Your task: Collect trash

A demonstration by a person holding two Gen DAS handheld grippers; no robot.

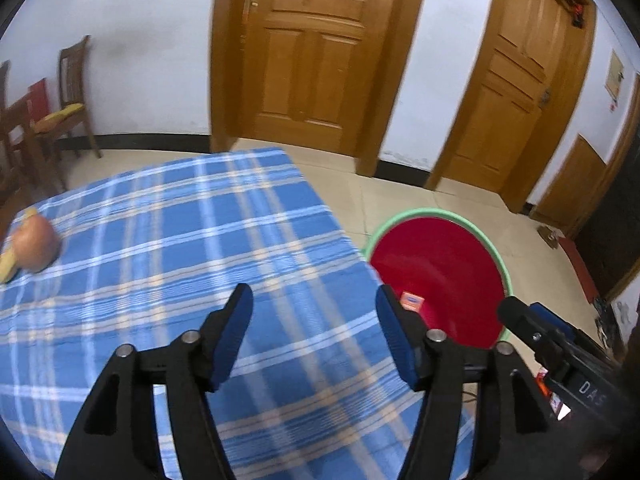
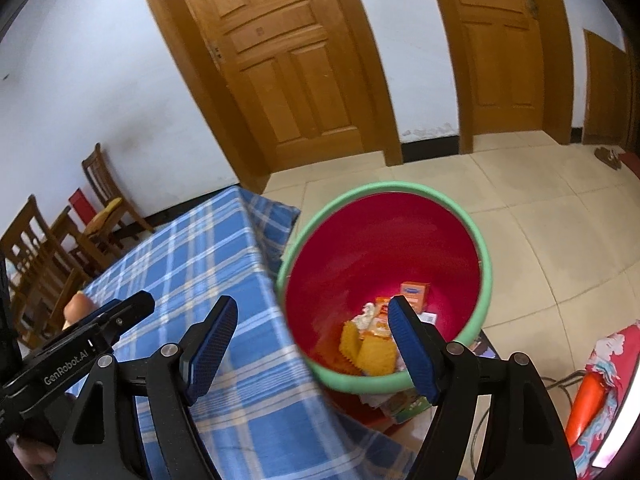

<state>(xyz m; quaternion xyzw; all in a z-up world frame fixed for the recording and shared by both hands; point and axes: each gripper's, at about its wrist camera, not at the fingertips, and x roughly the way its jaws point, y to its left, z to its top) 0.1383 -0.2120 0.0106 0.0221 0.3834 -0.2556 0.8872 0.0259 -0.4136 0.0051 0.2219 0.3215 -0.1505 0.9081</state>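
A red bin with a green rim (image 2: 486,276) stands on the floor against the table's right edge. Inside lie yellow wrappers (image 2: 372,350) and a small orange box (image 2: 416,294). My right gripper (image 2: 312,316) hangs open and empty above the bin's near rim and the table edge. My left gripper (image 1: 316,304) is open and empty over the blue plaid tablecloth (image 1: 180,240), with the bin rim (image 1: 420,213) to its right. The orange box (image 1: 413,301) shows inside the bin. An apple (image 1: 36,246) lies beside a yellow peel (image 1: 8,268) at the table's far left.
Wooden chairs (image 2: 100,200) stand by the wall to the left, and two wooden doors (image 1: 312,48) are behind. Flat packaging (image 2: 404,404) lies under the bin, with an orange object (image 2: 588,404) on patterned cloth at the right. Cables run across the tiled floor.
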